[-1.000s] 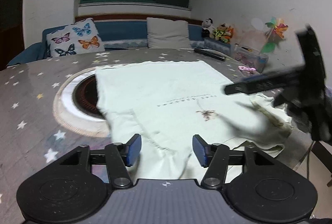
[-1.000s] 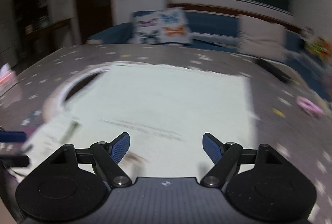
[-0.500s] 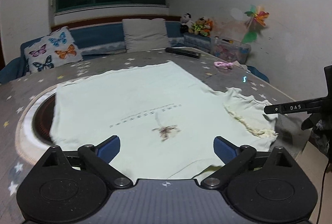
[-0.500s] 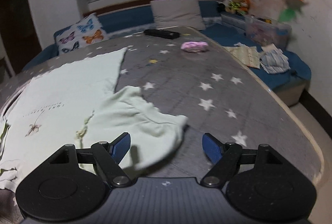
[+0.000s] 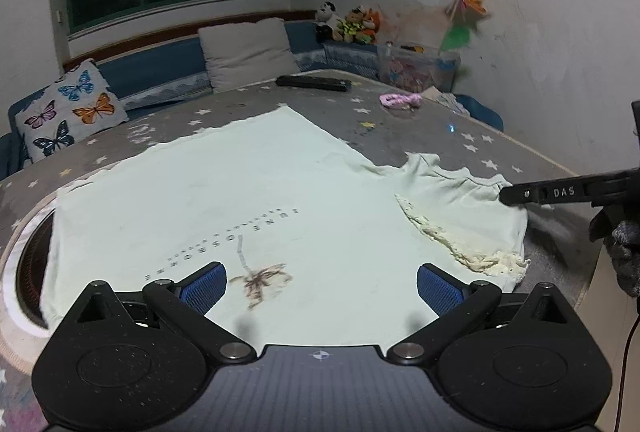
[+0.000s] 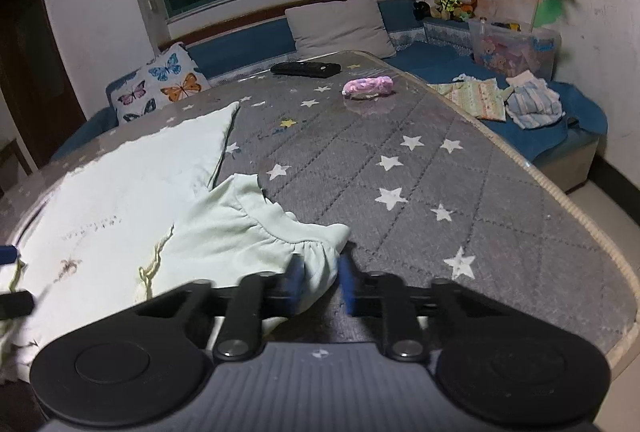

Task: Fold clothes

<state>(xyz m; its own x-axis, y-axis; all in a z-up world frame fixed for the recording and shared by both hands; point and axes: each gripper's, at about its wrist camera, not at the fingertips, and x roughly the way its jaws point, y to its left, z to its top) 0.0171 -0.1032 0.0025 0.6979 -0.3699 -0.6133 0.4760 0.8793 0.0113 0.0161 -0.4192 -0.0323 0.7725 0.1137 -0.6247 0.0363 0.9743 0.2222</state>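
Observation:
A pale green T-shirt [image 5: 240, 192] with a line of print and a small palm motif lies flat on the grey star-patterned table cover [image 6: 420, 168]. Its right sleeve [image 6: 256, 232], with a gathered cuff, lies spread toward the table's near right edge. My right gripper [image 6: 320, 276] is low over that cuff. Its jaws are closing with the cuff's edge between the blue pads, which look blurred. In the left wrist view its black finger [image 5: 540, 192] reaches the sleeve [image 5: 460, 200] from the right. My left gripper [image 5: 320, 288] is wide open above the shirt's near hem and holds nothing.
A black remote [image 5: 314, 83] and a pink bundle [image 6: 368, 87] lie at the far side of the table. A round ringed recess [image 5: 24, 272] sits under the shirt's left edge. The table's rim [image 6: 580, 216] curves close on the right, with a sofa and loose clothes [image 6: 532, 100] beyond.
My left gripper opened wide and shifted across the shirt. My right gripper swung from over the shirt's middle to the right sleeve, and its jaws closed in on the cuff.

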